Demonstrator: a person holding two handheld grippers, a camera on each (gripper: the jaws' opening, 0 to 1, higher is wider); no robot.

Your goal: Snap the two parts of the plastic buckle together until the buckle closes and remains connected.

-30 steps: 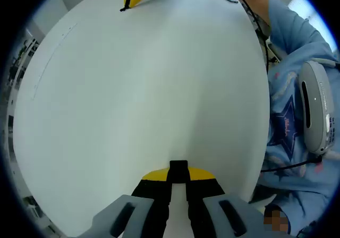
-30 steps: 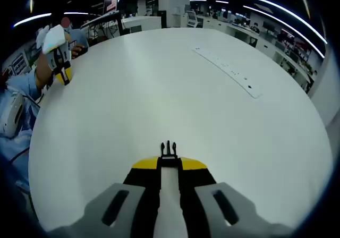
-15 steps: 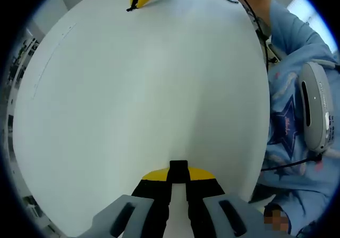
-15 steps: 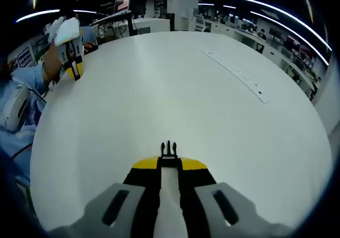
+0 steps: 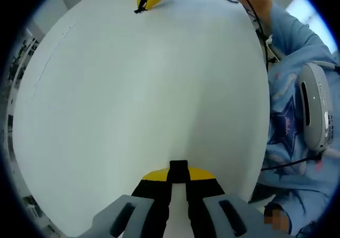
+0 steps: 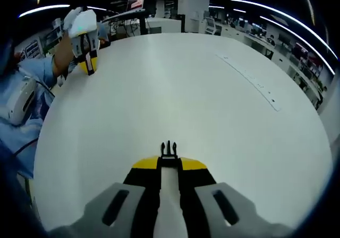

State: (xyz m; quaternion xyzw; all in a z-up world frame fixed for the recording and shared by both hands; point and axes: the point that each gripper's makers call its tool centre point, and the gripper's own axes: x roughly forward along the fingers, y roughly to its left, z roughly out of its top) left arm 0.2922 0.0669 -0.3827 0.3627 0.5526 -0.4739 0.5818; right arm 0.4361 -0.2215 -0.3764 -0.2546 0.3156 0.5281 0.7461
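Grippers (image 5: 178, 180) (image 6: 169, 161) face across table (image 6: 202, 100), fingers pinching socket half (image 5: 178, 170) and pronged half (image 6: 168, 149).

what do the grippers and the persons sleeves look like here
Both the left gripper and the right gripper have grey bodies, black jaws and a yellow band across the tips. Seen from the right gripper view, the left gripper carries a white top. The person wears a light blue sleeve, with black cables alongside.

We see a round white table (image 6: 212, 121) spreading ahead of the jaws, and beyond its far edge a dim office with desks (image 6: 159, 23) and long ceiling light strips (image 6: 276, 12).
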